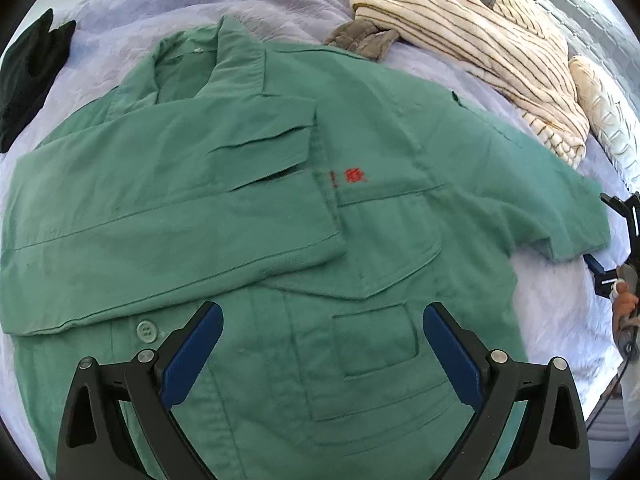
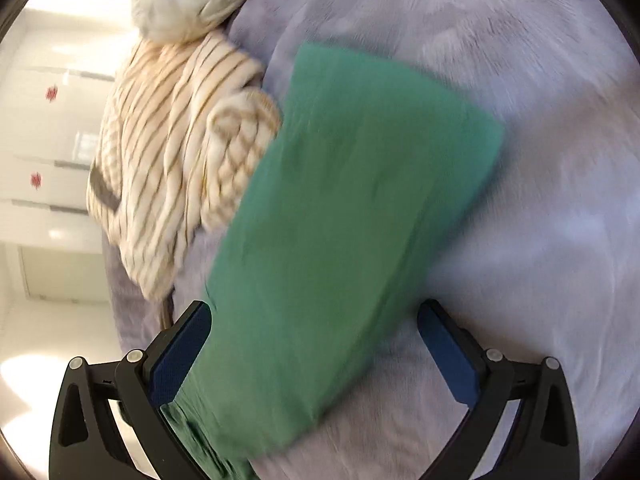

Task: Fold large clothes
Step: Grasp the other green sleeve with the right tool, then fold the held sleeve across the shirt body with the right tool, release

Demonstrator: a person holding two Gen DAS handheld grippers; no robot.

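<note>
While spread wide, fingers (image 1: 200, 344) flank the green jacket (image 1: 280, 200).

Plenty of bare bed around the jacket, clutter mostly along the far side

The lavender fuzzy bedspread (image 2: 540, 220) lies bare beside the outstretched sleeve of the green cotton work jacket (image 1: 280, 208), so that's easy passage. On the sleeve's other side a cream striped knit blanket (image 1: 492, 52) is heaped right against it, touching the pale quilted pillow (image 1: 608, 120). A black crumpled garment (image 1: 28, 76) sits well apart, past the jacket's opposite shoulder.
</note>
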